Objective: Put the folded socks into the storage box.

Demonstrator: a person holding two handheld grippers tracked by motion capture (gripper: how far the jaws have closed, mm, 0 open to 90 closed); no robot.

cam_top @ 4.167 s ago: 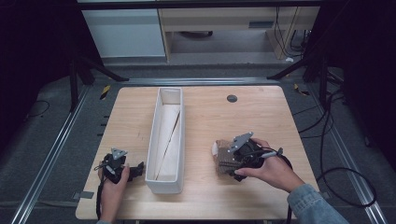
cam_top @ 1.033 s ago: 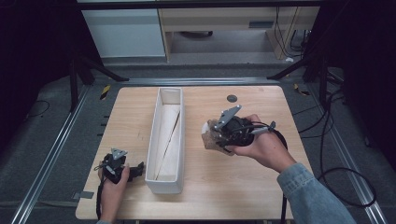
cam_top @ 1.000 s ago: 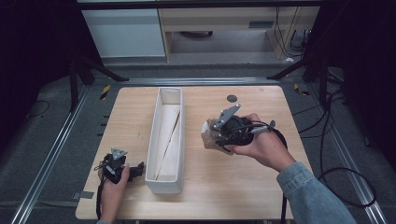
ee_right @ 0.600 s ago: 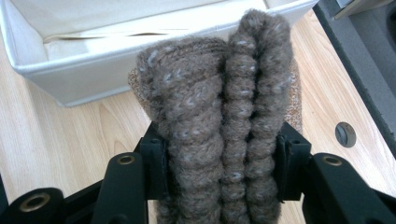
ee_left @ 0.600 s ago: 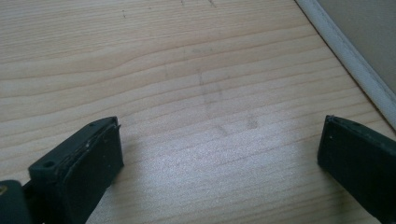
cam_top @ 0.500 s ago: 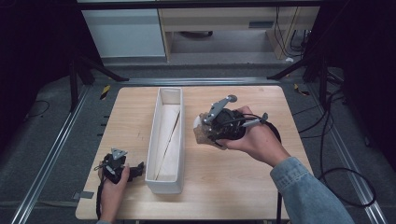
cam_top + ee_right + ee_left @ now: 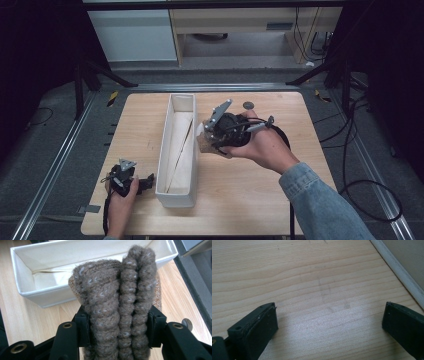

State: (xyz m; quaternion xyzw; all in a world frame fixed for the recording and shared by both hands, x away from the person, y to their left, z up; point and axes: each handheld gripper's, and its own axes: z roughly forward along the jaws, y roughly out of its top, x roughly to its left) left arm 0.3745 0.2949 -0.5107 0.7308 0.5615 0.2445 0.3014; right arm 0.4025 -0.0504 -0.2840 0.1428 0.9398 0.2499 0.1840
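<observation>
My right gripper [image 7: 118,327] is shut on a folded brown knitted cloth [image 7: 117,300], held above the table just right of the long white fabric box [image 7: 177,145]. From the high view the cloth [image 7: 204,141] hangs at the box's right rim, with my right gripper [image 7: 212,137] tilted toward it. The box [image 7: 62,270] lies open just beyond the cloth in the right gripper view, its inside holding only a loose liner fold. My left gripper [image 7: 145,182] rests low on the table left of the box's near end, and its jaws [image 7: 329,327] stand wide open over bare wood.
A small dark round disc [image 7: 248,105] lies on the wooden table [image 7: 280,190] behind my right hand. Black cables [image 7: 360,165] trail off the table's right side. A metal rail [image 7: 55,165] runs along the floor to the left.
My right gripper has carried the brown cloth up and leftward from the table's right middle to the box's right rim. The left gripper has stayed put.
</observation>
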